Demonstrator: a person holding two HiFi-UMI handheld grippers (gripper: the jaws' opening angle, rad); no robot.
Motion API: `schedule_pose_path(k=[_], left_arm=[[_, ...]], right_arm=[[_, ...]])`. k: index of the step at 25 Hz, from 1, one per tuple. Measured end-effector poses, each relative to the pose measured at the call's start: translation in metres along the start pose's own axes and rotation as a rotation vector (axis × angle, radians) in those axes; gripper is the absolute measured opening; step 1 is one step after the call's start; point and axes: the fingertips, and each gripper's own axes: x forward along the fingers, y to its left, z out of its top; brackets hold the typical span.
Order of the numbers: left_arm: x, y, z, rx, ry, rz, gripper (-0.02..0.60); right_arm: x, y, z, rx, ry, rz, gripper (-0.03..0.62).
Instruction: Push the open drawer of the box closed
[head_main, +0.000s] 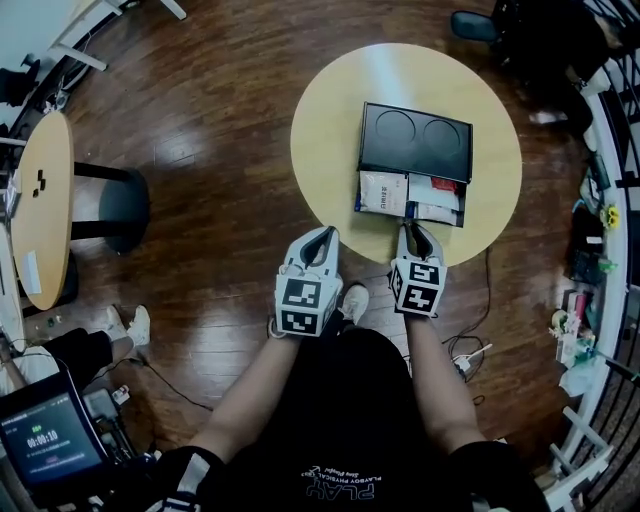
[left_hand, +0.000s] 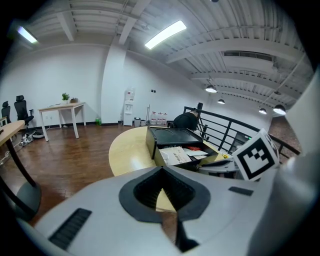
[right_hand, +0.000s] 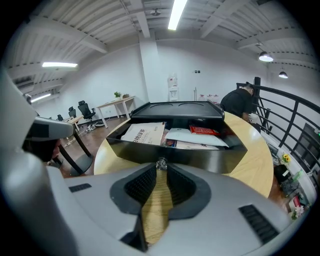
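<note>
A black box stands on a round yellow table. Its drawer is pulled out toward me and holds papers and a red packet. My right gripper is at the middle of the drawer's front. In the right gripper view a small metal knob sits between the tips of the right gripper, whose jaws stand a knob's width apart around it. My left gripper hangs off the table's near edge, left of the drawer, shut and empty. The left gripper view shows the left gripper, with the box ahead.
A second yellow table and a dark stool stand at the left. Cables lie on the wood floor near my right foot. A railing with clutter runs along the right. A screen glows at the lower left.
</note>
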Motion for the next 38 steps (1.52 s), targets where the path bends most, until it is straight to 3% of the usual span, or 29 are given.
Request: schedule_pose_path(k=[38], left_arm=[[0.002,-0.004,0.004,0.010,-0.009,-0.005,-0.003]], right_arm=[[0.053,-0.030,0.067,0.016,-0.043,-0.070,0.072]])
